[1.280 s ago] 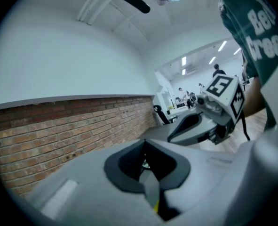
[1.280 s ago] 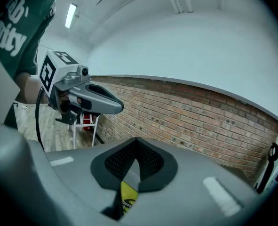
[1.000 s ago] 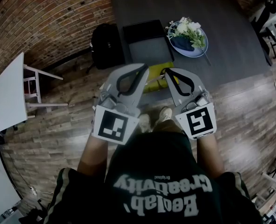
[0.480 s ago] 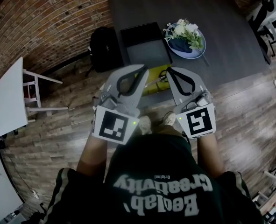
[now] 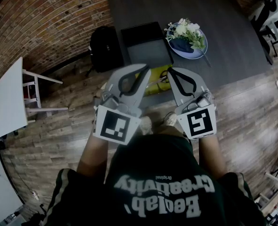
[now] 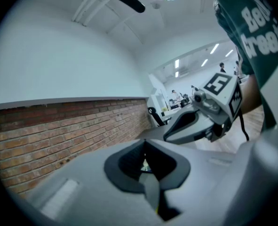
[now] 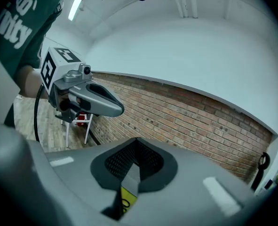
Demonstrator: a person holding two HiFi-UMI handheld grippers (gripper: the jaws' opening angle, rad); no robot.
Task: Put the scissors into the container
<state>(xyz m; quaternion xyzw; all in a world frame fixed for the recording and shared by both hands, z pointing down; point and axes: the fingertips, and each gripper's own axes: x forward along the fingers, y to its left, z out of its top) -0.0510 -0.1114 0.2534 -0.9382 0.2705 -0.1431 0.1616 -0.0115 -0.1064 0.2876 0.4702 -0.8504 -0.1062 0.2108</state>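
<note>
Head view alone: flower plate (image 5: 202,49) on dark table (image 5: 223,32) | gripper views: left gripper (image 6: 145,146), right gripper (image 7: 137,143) jaws closed, empty

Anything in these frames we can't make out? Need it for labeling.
- Scissors: not identifiable in any view.
- Yellow-green thing at the table edge, head view: mostly covered by the left gripper and right gripper; what it is, cannot tell.
- Both gripper views: aimed at walls and ceiling, nothing lying on the table in frame.
- Thin dark item by the plate, head view: too small to name.
</note>
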